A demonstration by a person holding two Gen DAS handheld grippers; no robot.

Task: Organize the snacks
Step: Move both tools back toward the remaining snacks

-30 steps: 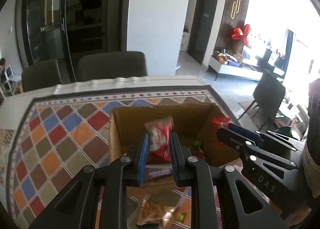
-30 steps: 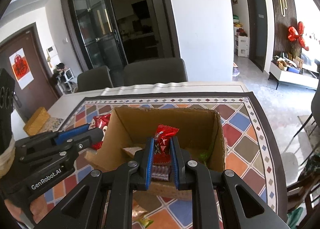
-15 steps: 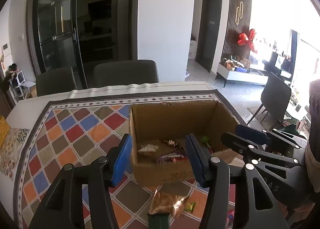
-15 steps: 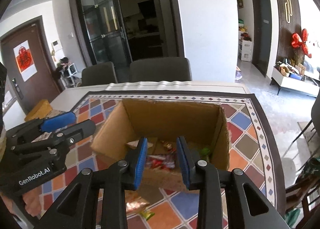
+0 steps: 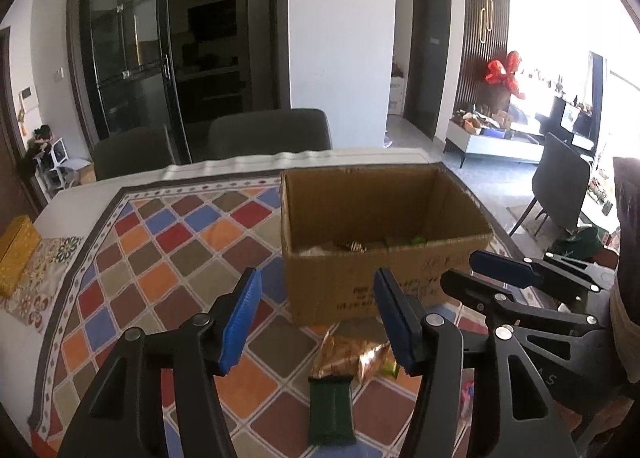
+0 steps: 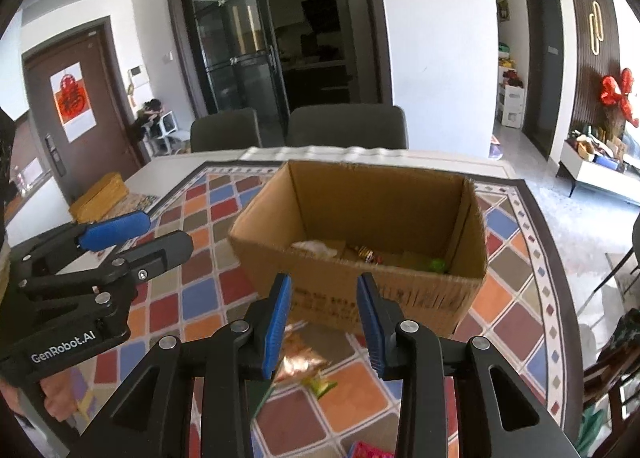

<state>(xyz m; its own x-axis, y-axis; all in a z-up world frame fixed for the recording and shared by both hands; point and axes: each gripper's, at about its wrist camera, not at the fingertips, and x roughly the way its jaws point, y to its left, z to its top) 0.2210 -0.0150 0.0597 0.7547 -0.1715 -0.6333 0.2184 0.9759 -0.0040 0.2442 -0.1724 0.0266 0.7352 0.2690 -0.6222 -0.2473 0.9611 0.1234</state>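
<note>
On the tablecloth [image 5: 168,254] with coloured diamonds, just in front of the cardboard box [image 5: 380,286], some snacks lay loose and waited to be collected. Both tongs were empty. The left gripper [image 5: 318,322] had its blue pads spread wide, and the right gripper [image 6: 323,320] had its pads also apart, though a little less wide. Neither of them touched anything.

The relation that mattered, as I judged it, was between the left gripper and the dark green packet [image 5: 331,410]. This packet lay flat on the cloth, below and between the two left fingers, and its long axis ran almost along the direction of the fingers, away from the person toward the box. Just beyond it, touching or nearly touching, lay the crinkled golden packet [image 5: 352,354], close against the front wall of the box. From the right wrist view the golden packet [image 6: 298,362] sat under the left pad of the right gripper, with a small yellow-green wrapper [image 6: 318,384] beside it and a pink packet [image 6: 366,450] at the bottom edge.

So the left gripper seemed the nearer one for the green packet; it would need mostly to go down and close across the narrow width. Inside the box a few snacks [image 6: 368,254] were already on the bottom.
</note>
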